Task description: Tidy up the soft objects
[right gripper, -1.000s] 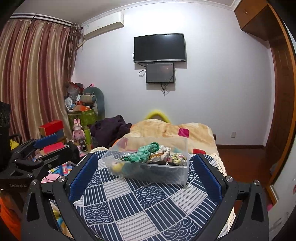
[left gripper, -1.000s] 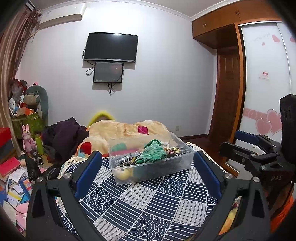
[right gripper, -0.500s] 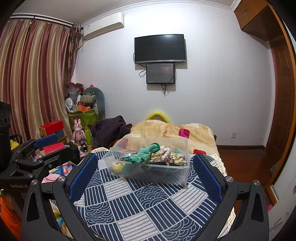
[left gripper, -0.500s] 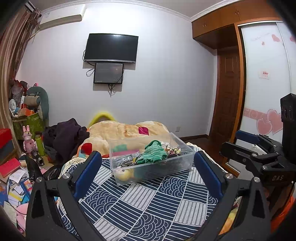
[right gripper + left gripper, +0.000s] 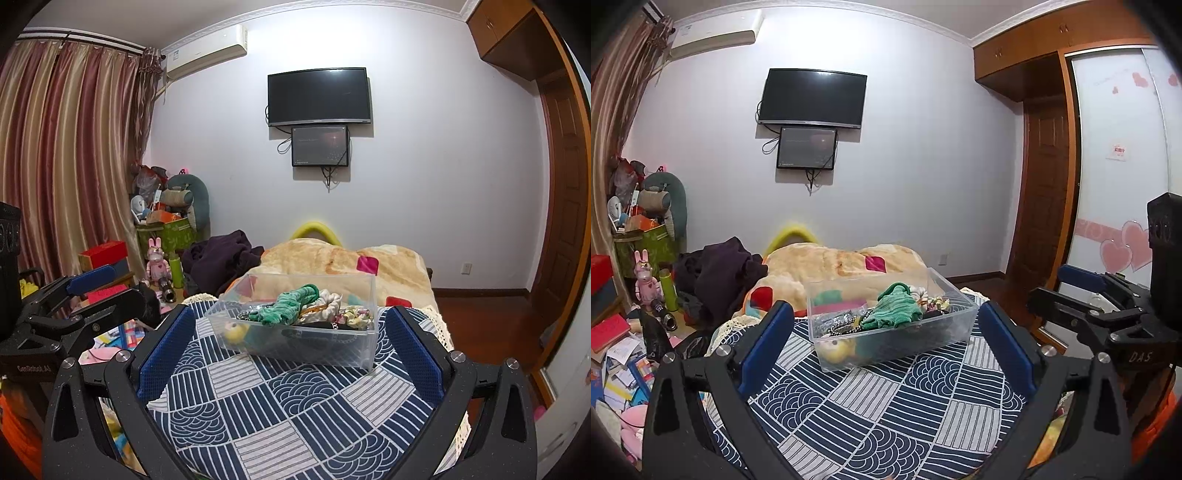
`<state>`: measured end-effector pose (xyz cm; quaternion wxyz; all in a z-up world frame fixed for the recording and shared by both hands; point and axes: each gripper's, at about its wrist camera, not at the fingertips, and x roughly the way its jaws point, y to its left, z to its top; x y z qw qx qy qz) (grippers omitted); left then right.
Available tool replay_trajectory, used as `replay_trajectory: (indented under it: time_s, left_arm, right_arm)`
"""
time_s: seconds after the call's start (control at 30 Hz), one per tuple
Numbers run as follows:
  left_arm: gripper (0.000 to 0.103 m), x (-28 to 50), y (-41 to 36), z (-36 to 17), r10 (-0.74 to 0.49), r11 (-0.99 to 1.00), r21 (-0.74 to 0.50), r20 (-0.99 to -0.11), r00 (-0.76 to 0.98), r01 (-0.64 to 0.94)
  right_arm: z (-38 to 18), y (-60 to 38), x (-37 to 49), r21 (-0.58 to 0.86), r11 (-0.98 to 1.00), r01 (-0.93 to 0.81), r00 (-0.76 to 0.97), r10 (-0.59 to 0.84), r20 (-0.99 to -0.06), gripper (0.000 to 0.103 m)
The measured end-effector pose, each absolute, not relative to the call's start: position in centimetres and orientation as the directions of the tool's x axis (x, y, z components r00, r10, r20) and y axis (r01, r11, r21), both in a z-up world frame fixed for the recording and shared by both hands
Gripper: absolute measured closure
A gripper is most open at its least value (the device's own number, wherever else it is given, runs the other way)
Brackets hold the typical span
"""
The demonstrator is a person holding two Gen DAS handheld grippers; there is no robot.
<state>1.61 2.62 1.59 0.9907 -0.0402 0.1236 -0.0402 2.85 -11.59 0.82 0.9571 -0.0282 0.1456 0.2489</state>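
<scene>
A clear plastic bin [image 5: 956, 332] [image 5: 332, 345] stands on a blue and white patterned cloth [image 5: 879, 406] [image 5: 295, 402] on the bed. It holds a green knitted piece [image 5: 892, 308] [image 5: 290, 304], a yellow soft toy [image 5: 836, 349] [image 5: 234, 332], hair ties and other soft things. My left gripper [image 5: 884, 325] is open and empty, held short of the bin. My right gripper [image 5: 291, 325] is open and empty too, also short of the bin. Each gripper shows at the edge of the other's view.
A tan blanket [image 5: 849, 262] and dark clothes [image 5: 720, 273] lie behind the bin. Clutter of boxes, books and toys [image 5: 624, 332] fills the floor at left. A wardrobe and door [image 5: 1052, 184] stand at right. A TV [image 5: 812, 98] hangs on the far wall.
Both views have shifted very slightly; the bin sits a touch lower in the right wrist view. Both grippers stay open and empty.
</scene>
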Motion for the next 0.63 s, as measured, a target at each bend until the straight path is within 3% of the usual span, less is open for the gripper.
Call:
replay_trajectory:
  time_s: [0.63]
  left_arm:
    - [0.002, 1.76, 2.39, 1.53, -0.103, 0.992, -0.093, -0.261, 0.96, 0.081]
  right_arm:
    - [1.19, -11.17, 2.41, 0.025, 0.872, -0.489, 0.827, 0.473, -0.306, 0.0]
